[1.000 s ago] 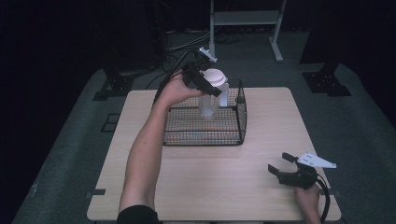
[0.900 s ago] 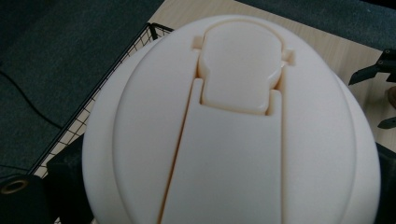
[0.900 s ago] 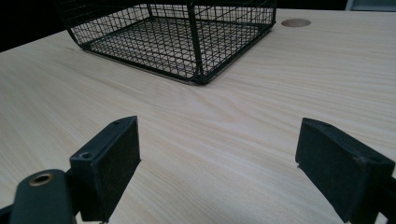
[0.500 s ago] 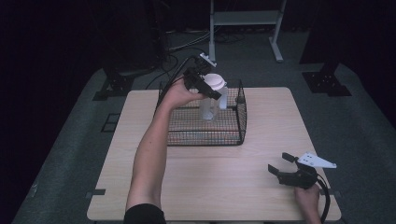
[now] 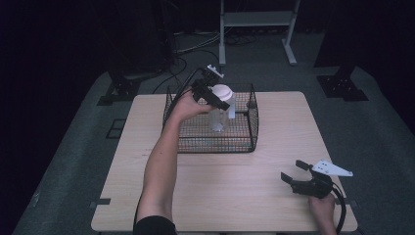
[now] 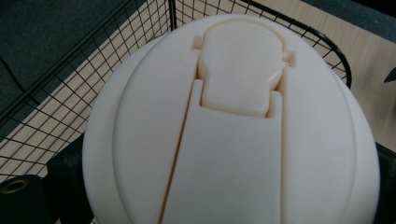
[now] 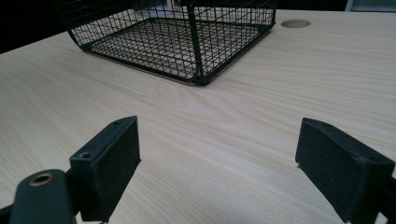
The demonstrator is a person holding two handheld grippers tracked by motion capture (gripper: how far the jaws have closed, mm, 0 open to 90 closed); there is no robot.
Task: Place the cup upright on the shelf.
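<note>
A clear bottle (image 5: 218, 119) with a cream flip-top lid (image 5: 222, 91) hangs upright inside the black wire basket (image 5: 215, 147) at the table's far middle. My left gripper (image 5: 216, 98) is shut on the bottle just under the lid. Whether the bottle's base touches the basket floor I cannot tell. In the left gripper view the lid (image 6: 233, 126) sits between the two black jaws, with the basket's mesh (image 6: 70, 93) behind it. My right gripper (image 5: 292, 170) rests open near the table's front right corner, and nothing lies between the jaws of my right gripper (image 7: 219, 158).
The wooden table (image 5: 293, 127) has bare surface left, right and in front of the basket. In the right gripper view the basket (image 7: 187, 42) stands some way ahead on the table (image 7: 280, 93). A stand's legs (image 5: 254, 19) and cables lie on the dark floor beyond.
My left gripper has carried the bottle slightly down into the basket. The right gripper has stayed where it was.
</note>
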